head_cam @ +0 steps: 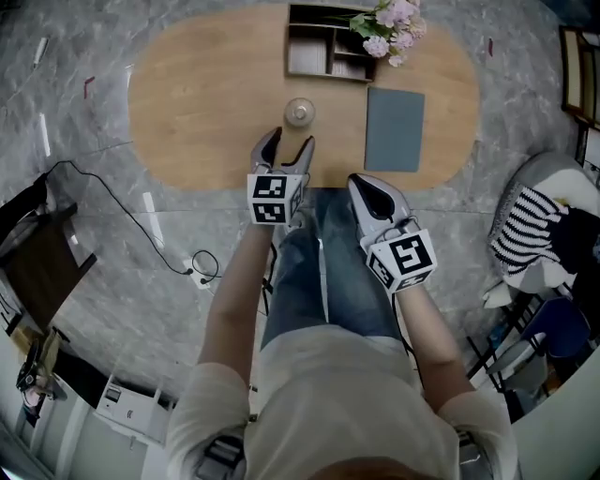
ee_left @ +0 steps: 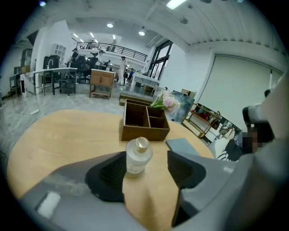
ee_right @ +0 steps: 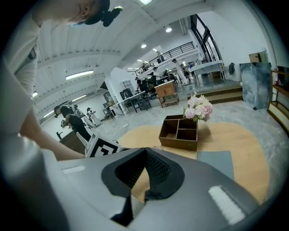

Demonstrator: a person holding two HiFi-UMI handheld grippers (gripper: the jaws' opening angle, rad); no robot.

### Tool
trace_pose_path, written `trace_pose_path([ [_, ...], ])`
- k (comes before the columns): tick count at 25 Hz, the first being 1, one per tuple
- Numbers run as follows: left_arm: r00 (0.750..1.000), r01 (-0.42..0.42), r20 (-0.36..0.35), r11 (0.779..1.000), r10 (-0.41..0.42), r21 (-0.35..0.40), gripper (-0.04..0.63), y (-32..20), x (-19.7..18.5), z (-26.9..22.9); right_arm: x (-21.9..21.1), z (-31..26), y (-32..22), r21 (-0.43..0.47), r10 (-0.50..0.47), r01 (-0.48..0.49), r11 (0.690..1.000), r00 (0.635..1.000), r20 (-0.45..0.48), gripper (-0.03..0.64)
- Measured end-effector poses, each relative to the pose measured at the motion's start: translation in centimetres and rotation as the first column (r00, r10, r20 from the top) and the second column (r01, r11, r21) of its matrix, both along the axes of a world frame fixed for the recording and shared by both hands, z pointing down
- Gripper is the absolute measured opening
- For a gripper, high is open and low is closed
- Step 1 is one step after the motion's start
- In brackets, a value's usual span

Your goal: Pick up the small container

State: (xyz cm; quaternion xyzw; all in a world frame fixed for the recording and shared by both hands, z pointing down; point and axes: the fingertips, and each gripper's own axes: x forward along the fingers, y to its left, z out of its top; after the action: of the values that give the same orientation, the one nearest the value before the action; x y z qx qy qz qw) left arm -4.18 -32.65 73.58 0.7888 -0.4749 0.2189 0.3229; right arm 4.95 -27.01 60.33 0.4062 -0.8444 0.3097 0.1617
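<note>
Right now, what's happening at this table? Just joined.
A person stands at an oval wooden table with a gripper in each hand. The left gripper is open and lined up on the small container, a clear bottle with a gold cap. It stands upright on the table at the jaw tips, not yet gripped. The right gripper is shut and empty, held back at the table's near edge. A wooden organizer, flowers and a grey pad sit farther back.

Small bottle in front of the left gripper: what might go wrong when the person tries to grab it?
1. The small bottle stands nearer one pad of the open left gripper, so closing could nudge or tip it.
2. Its round, smooth-looking body may slip from the pads.
3. Pushing forward could shove it toward the wooden tray.
</note>
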Motion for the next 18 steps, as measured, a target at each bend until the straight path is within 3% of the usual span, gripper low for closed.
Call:
trace_pose_path([
  [8,0.997,-0.038,0.067,0.999,0.036,0.035,0.360,-3.2,1.0,4.4,0.5,3.4,-0.9,-0.053,0.000,0.001,0.999,1.000,0.020,-0.002],
  [18,0.981,-0.079,0.185,0.994,0.065,0.073,0.365,-5.5,1.5,8.6,1.3,6.5,-1.8,-0.108,0.019,-0.016,0.994,1.000,0.024,-0.002],
])
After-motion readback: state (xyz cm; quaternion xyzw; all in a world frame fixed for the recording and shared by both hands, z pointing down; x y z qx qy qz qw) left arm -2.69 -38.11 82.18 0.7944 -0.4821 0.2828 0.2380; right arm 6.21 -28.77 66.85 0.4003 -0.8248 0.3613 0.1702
